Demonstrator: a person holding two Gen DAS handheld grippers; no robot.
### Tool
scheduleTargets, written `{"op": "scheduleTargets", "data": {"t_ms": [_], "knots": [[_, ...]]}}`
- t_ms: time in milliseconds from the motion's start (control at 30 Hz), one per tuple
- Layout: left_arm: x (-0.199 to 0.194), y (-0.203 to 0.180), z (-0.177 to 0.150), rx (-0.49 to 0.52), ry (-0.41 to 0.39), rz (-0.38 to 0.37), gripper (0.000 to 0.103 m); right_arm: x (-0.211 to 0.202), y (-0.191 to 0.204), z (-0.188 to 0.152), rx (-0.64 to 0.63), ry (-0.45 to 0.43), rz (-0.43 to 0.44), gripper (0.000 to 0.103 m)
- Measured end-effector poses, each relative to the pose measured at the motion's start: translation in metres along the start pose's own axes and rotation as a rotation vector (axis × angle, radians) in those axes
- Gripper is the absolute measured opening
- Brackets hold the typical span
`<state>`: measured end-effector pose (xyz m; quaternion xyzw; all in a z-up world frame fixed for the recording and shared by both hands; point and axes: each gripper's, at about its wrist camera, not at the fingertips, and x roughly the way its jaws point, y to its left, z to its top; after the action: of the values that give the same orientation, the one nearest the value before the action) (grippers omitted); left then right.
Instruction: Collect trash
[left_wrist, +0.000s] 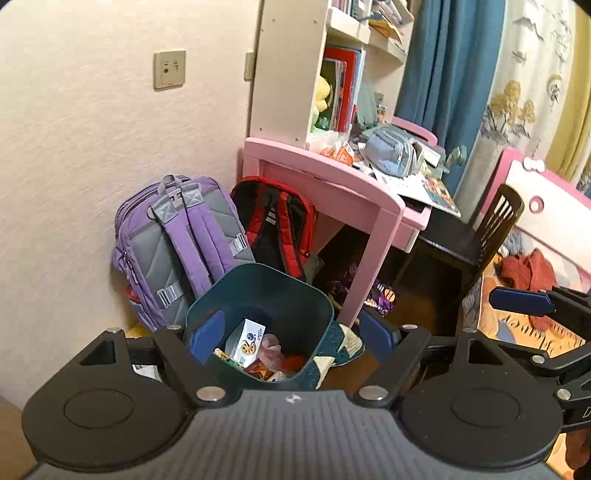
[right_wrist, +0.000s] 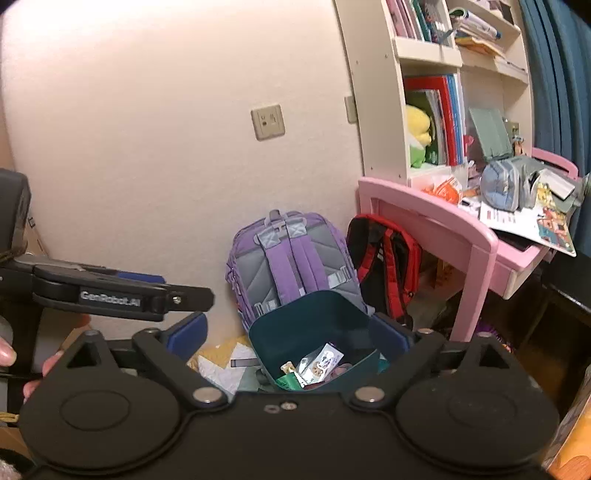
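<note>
From the left wrist, the left gripper (left_wrist: 291, 334) hangs released and empty above the dark green bin (left_wrist: 258, 291), which stands on the floor against the purple backpack (left_wrist: 177, 243) and already holds wrappers (left_wrist: 251, 345). From the right wrist, the right gripper (right_wrist: 291, 332) is likewise spread wide, holding nothing; a drop looks finished, so next comes finding more trash, perhaps on the pink desk (right_wrist: 443, 221)

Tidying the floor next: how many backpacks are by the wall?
2: a purple backpack leaning on the wall behind the dark green bin, and a red-and-black backpack beside the pink desk. Others may be hidden.
</note>
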<state>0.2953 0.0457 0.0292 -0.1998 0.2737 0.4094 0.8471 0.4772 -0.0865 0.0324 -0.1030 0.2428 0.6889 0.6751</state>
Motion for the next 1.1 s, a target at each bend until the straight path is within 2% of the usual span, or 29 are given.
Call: {"op": "scheduleTargets", "data": {"t_ms": [67, 200, 267, 333, 633, 1100], "knots": [[-0.010, -0.003, -0.002, -0.020, -0.009, 0.008, 0.082, -0.010, -0.002, 0.001, 0.006, -0.013, 0.008, 0.102], [-0.026, -0.009, -0.006, -0.051, -0.022, 0.030, 0.086, -0.026, 0.001, 0.002, -0.033, -0.010, 0.008, 0.103], [-0.032, -0.011, -0.009, -0.064, -0.026, 0.031, 0.098, -0.032, 0.003, 0.002, -0.055, 0.005, 0.011, 0.103], [-0.040, -0.014, -0.013, -0.073, -0.046, 0.055, 0.103, -0.035, 0.006, 0.001, -0.054, 0.009, 0.026, 0.103], [-0.070, -0.022, -0.027, -0.116, -0.083, 0.100, 0.103, -0.049, 0.017, 0.001, -0.030, -0.057, 0.059, 0.103], [-0.099, -0.033, -0.038, -0.114, -0.111, 0.153, 0.103, -0.064, 0.017, -0.003, 0.013, -0.061, 0.077, 0.103]]}}
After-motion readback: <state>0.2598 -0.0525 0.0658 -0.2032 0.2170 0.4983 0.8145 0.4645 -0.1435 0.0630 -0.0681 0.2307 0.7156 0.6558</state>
